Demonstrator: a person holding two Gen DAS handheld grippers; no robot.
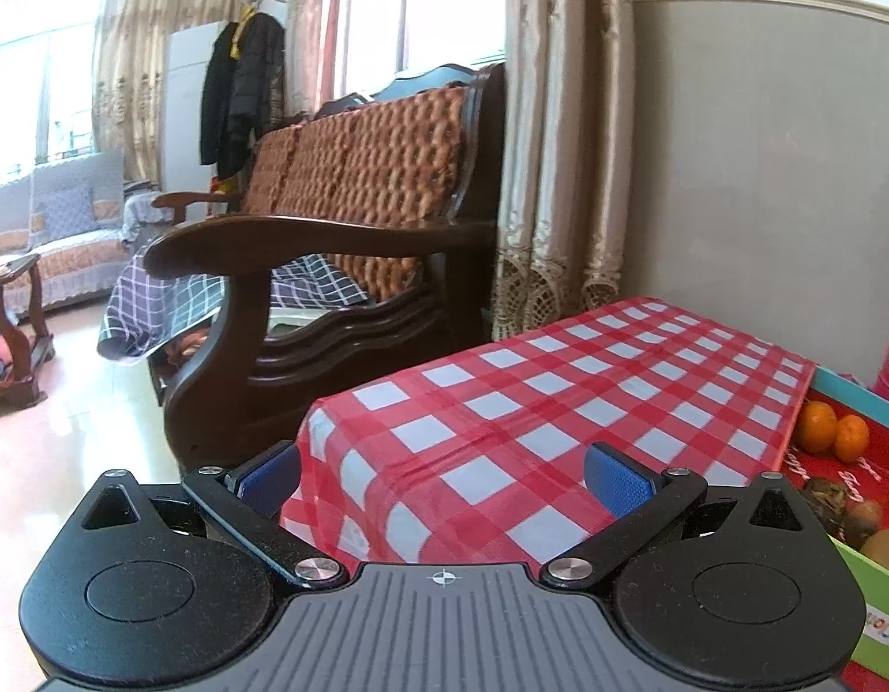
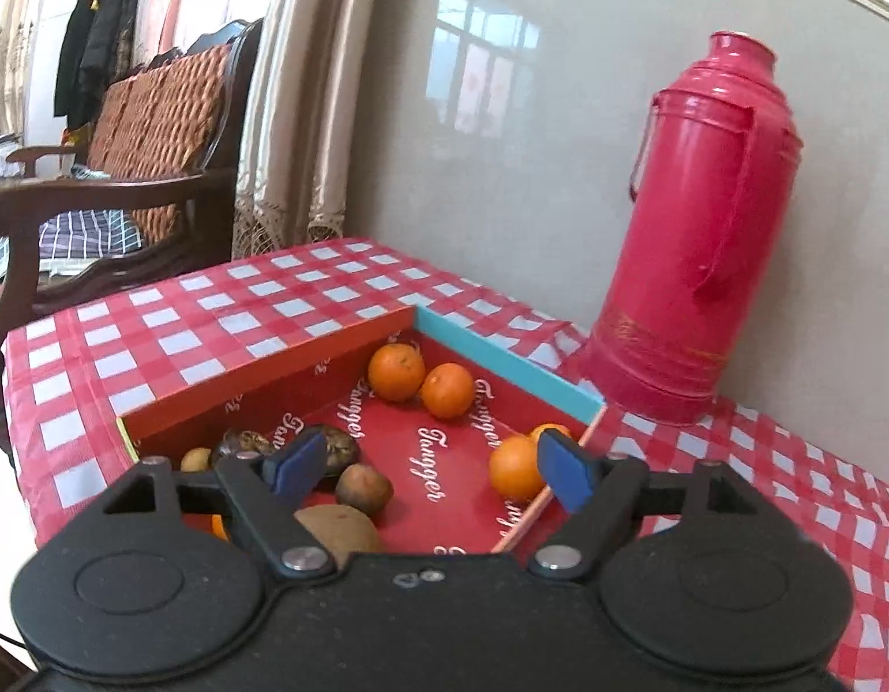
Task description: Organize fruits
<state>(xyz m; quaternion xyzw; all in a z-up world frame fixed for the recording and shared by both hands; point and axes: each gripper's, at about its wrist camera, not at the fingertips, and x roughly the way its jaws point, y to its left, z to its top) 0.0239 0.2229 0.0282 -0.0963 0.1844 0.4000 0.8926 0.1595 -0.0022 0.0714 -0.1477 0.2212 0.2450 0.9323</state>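
A shallow red box (image 2: 259, 372) sits on the red-checked table (image 2: 156, 340). In it lie two oranges (image 2: 395, 372) at the far end, an orange (image 2: 516, 467) by the right wall, and brown fruits (image 2: 363, 489) with a kiwi (image 2: 340, 530) near the front. My right gripper (image 2: 430, 470) is open and empty, above the box's near end. My left gripper (image 1: 441, 476) is open and empty over the table's left part; the box (image 1: 848, 386) with oranges (image 1: 819, 427) and brown fruits (image 1: 836, 499) shows at the right edge of its view.
A tall pink thermos (image 2: 698, 230) stands on the table at the back right by the grey wall. A dark wooden sofa (image 1: 352, 265) stands left of the table, with curtains (image 1: 559, 132) behind. The table's left edge (image 1: 311, 432) drops to the floor.
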